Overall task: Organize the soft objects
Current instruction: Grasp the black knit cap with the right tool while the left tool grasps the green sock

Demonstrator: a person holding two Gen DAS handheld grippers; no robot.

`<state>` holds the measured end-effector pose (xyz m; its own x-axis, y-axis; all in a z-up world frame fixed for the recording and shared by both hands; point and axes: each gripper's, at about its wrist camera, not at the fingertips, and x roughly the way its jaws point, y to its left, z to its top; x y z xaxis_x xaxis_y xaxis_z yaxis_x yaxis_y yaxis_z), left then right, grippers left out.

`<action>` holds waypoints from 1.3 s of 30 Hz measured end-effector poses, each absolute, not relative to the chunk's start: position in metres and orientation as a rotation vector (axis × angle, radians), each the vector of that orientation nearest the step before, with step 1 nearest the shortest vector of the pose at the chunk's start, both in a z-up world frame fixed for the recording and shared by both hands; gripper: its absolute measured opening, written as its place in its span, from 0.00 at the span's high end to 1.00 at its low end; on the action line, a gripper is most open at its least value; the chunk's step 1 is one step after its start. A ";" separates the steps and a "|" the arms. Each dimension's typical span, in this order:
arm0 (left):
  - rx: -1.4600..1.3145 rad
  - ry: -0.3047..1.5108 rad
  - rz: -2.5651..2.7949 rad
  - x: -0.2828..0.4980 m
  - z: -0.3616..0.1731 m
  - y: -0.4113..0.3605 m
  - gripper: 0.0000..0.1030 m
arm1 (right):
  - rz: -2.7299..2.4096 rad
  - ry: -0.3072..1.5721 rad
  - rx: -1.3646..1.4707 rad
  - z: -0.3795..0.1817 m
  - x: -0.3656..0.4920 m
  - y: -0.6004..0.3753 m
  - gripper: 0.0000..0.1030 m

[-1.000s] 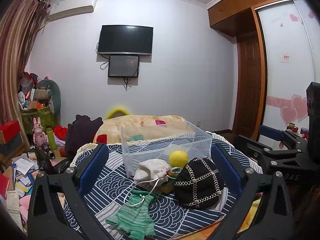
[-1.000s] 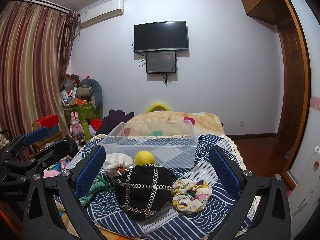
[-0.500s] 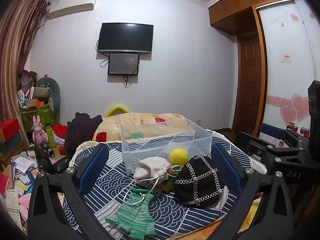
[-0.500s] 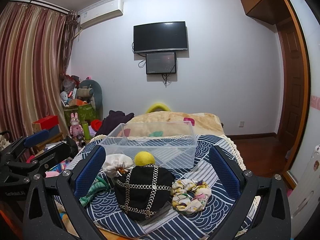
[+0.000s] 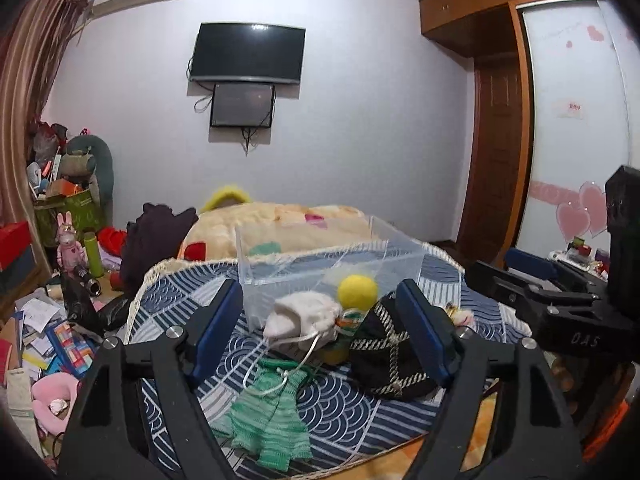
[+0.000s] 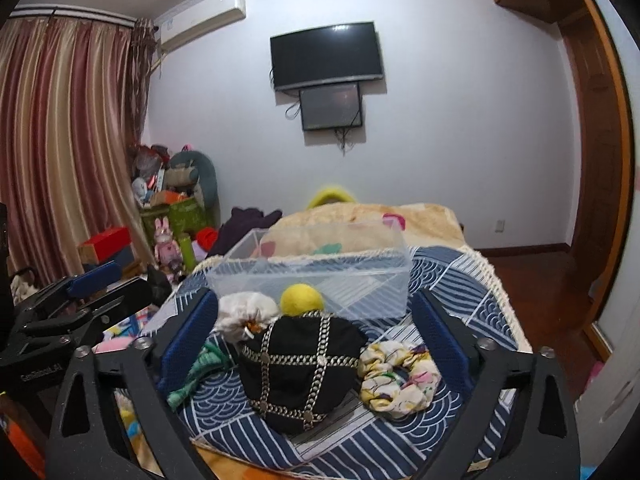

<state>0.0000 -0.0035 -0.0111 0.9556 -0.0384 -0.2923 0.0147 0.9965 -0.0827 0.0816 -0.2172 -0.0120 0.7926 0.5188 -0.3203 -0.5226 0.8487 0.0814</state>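
Observation:
A clear plastic bin (image 5: 332, 268) (image 6: 312, 276) stands on a table with a blue patterned cloth (image 5: 360, 408). In front of it lie a yellow ball (image 5: 357, 290) (image 6: 301, 299), a white drawstring pouch (image 5: 302, 320) (image 6: 246, 314), a black chain-trimmed hat (image 5: 390, 354) (image 6: 300, 364), a green knit piece (image 5: 272, 416) (image 6: 196, 372) and a floral scrunchie (image 6: 398, 378). My left gripper (image 5: 320, 332) is open, above the pouch and knit piece. My right gripper (image 6: 314, 344) is open around the black hat without touching it.
A bed with a beige blanket (image 6: 360, 224) lies behind the table. Clutter, boxes and toys (image 5: 60, 280) fill the floor on the left. A wardrobe and door (image 5: 500, 160) stand on the right. A TV (image 6: 326, 56) hangs on the far wall.
Both grippers have moved slightly forward and lower toward the objects. Nothing has been grasped.

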 end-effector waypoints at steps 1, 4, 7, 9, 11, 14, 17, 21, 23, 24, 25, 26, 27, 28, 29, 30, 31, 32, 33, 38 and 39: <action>-0.082 0.315 -0.027 0.001 -0.015 -0.002 0.25 | 0.566 0.350 -0.017 -0.015 0.081 -0.215 0.13; -0.107 0.377 -0.031 0.007 -0.028 0.004 0.27 | 0.582 0.378 -0.037 -0.023 0.083 -0.208 0.14; -0.131 0.434 -0.035 0.014 -0.041 0.012 0.29 | 0.595 0.429 -0.052 -0.035 0.088 -0.202 0.15; -0.136 0.470 -0.024 0.018 -0.051 0.016 0.29 | 0.590 0.461 -0.061 -0.043 0.092 -0.197 0.15; -0.143 0.505 -0.016 0.021 -0.063 0.020 0.29 | 0.581 0.499 -0.074 -0.052 0.098 -0.193 0.15; -0.165 0.569 -0.013 0.027 -0.081 0.026 0.30 | 0.581 0.552 -0.088 -0.063 0.105 -0.187 0.15; -0.182 0.617 -0.008 0.032 -0.095 0.031 0.30 | 0.599 0.593 -0.097 -0.071 0.110 -0.186 0.17; -0.193 0.656 -0.011 0.037 -0.108 0.034 0.30 | 0.579 0.616 -0.107 -0.075 0.115 -0.185 0.34; -0.189 0.666 -0.014 0.040 -0.111 0.032 0.32 | 0.564 0.620 -0.107 -0.077 0.118 -0.187 0.44; -0.177 0.669 -0.007 0.041 -0.112 0.031 0.39 | 0.556 0.623 -0.104 -0.077 0.119 -0.188 0.48; -0.161 0.670 0.006 0.042 -0.113 0.030 0.43 | 0.557 0.626 -0.099 -0.078 0.120 -0.190 0.51; -0.146 0.672 0.019 0.042 -0.113 0.029 0.50 | 0.556 0.626 -0.093 -0.078 0.120 -0.192 0.58; -0.141 0.670 0.026 0.042 -0.114 0.030 0.57 | 0.553 0.624 -0.092 -0.077 0.120 -0.193 0.64; -0.146 0.666 0.024 0.041 -0.113 0.031 0.59 | 0.551 0.620 -0.094 -0.077 0.120 -0.194 0.66; -0.153 0.664 0.017 0.041 -0.112 0.033 0.65 | 0.548 0.614 -0.091 -0.076 0.119 -0.195 0.71; -0.155 0.664 0.011 0.040 -0.111 0.034 0.71 | 0.550 0.610 -0.089 -0.075 0.118 -0.195 0.76; -0.152 0.661 0.004 0.039 -0.108 0.034 0.75 | 0.552 0.604 -0.088 -0.074 0.118 -0.195 0.78; -0.145 0.657 -0.005 0.037 -0.105 0.034 0.80 | 0.554 0.598 -0.086 -0.073 0.117 -0.193 0.82; -0.137 0.655 -0.022 0.035 -0.103 0.032 0.85 | 0.558 0.589 -0.080 -0.072 0.116 -0.195 0.85; -0.127 0.631 -0.102 0.028 -0.087 0.017 0.87 | 0.582 0.555 -0.046 -0.061 0.111 -0.200 0.87; -0.131 0.625 -0.113 0.027 -0.085 0.015 0.87 | 0.587 0.545 -0.040 -0.059 0.109 -0.201 0.87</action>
<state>0.0266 0.0154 -0.0852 0.8054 -0.1448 -0.5748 0.0657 0.9855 -0.1563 0.1095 -0.2010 -0.0588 0.6963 0.5154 -0.4996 -0.5361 0.8362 0.1156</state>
